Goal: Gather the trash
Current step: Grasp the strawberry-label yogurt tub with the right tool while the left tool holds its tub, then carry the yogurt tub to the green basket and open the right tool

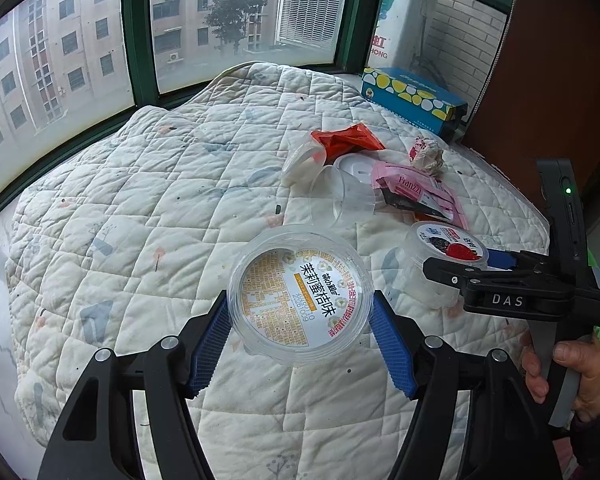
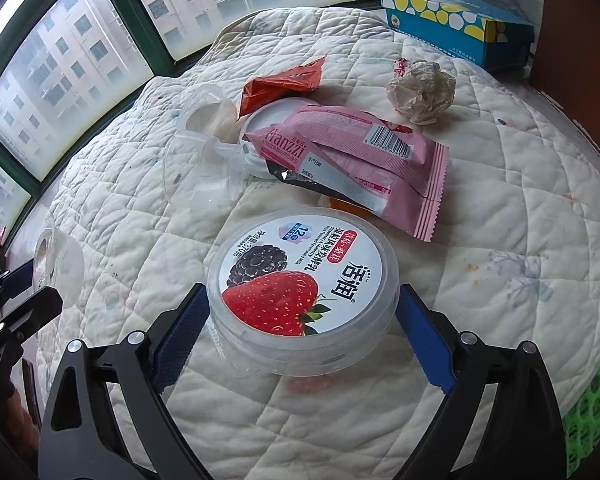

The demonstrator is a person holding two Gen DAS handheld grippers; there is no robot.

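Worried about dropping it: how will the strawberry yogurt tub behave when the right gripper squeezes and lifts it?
The strawberry yogurt tub looks like thin plastic, so it may flex. Its round, smooth wall could slip between the right gripper pads. Sealed lid suggests possible contents, so maybe heavier than it looks.

We are seeing a white quilt (image 2: pixel 500 208) showing faint pastel prints, and a pink wrapper (image 2: pixel 352 160) lying by a red wrapper (image 2: pixel 284 84). We are also noticing a blue box (image 2: pixel 456 24) wearing yellow and white spots.
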